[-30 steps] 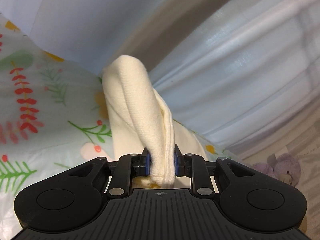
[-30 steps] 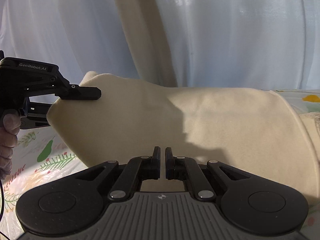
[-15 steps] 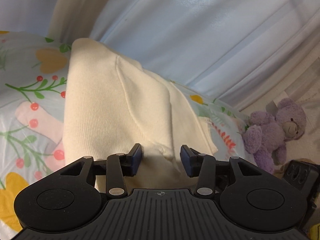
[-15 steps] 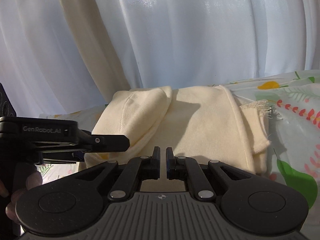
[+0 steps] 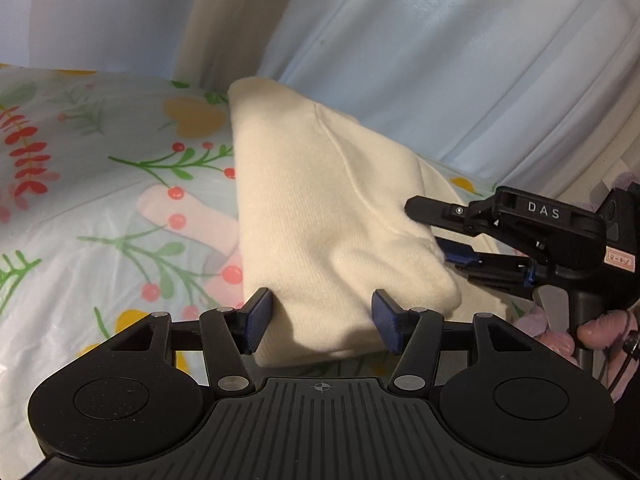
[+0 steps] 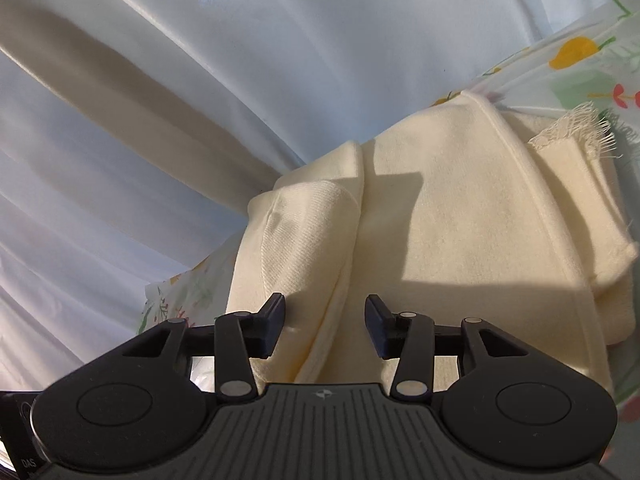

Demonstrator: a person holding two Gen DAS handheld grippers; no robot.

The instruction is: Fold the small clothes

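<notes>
A pale floral-print plastic sheet (image 5: pixel 100 208) covers the surface before white pleated curtains (image 6: pixel 200 80). The folded cream knit garment (image 5: pixel 320 216) lies on it. The left gripper (image 5: pixel 322 318) and right gripper (image 6: pixel 325 326) have just been opening, jaws apart around its near edge, pads clear.

The cream garment (image 5: pixel 320 208) is soft matt cloth with a fine ribbed knit; one edge (image 6: pixel 576 136) is frayed. The flowered table cover (image 5: pixel 100 208) looks like thin glossy plastic. The curtain (image 6: pixel 200 80) is smooth white fabric. The left gripper (image 5: pixel 322 320) is matt black plastic with blue textured pads (image 5: pixel 260 316).
</notes>
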